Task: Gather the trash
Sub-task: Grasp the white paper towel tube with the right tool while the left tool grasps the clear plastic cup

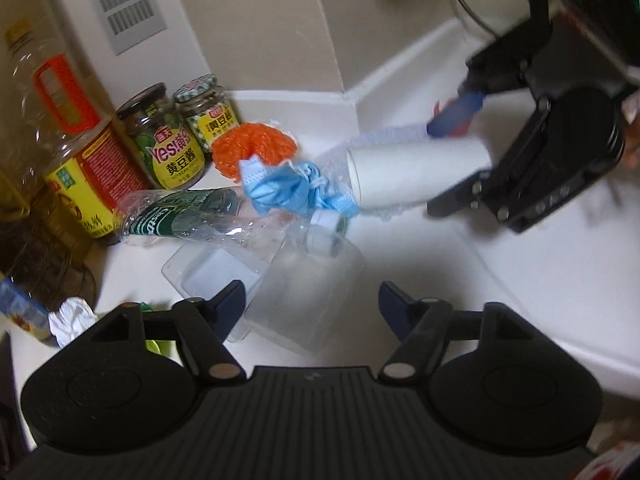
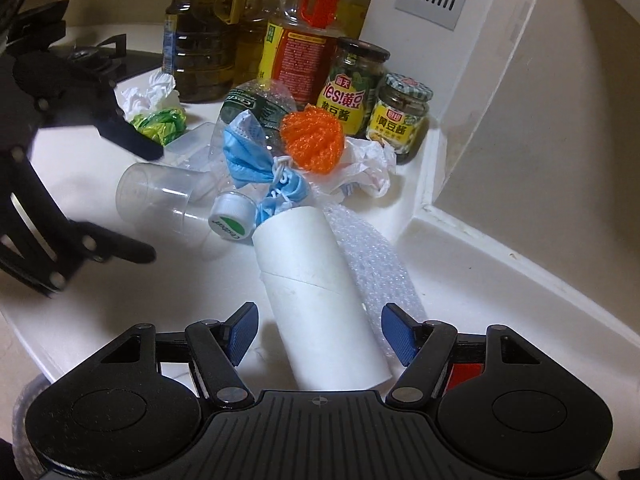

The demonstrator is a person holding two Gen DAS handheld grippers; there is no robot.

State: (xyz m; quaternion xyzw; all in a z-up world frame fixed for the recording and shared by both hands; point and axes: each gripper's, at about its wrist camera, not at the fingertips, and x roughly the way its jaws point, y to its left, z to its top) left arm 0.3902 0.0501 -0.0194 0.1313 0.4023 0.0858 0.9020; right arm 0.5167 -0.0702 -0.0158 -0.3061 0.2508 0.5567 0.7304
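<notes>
A plain white cardboard tube (image 2: 320, 292) lies mid-frame between the right gripper's (image 2: 318, 336) wide-spread tongs; left gripper (image 1: 312, 308) also gapes wide.

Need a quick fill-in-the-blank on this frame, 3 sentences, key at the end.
1. The right gripper has its open jaws on either side of the white cardboard ____.
2. The scrubber lying next to the blue face mask is ____ in colour.
3. The left gripper is open above a clear ____ cup lying on its side.

Missing words: tube; orange; plastic
</notes>
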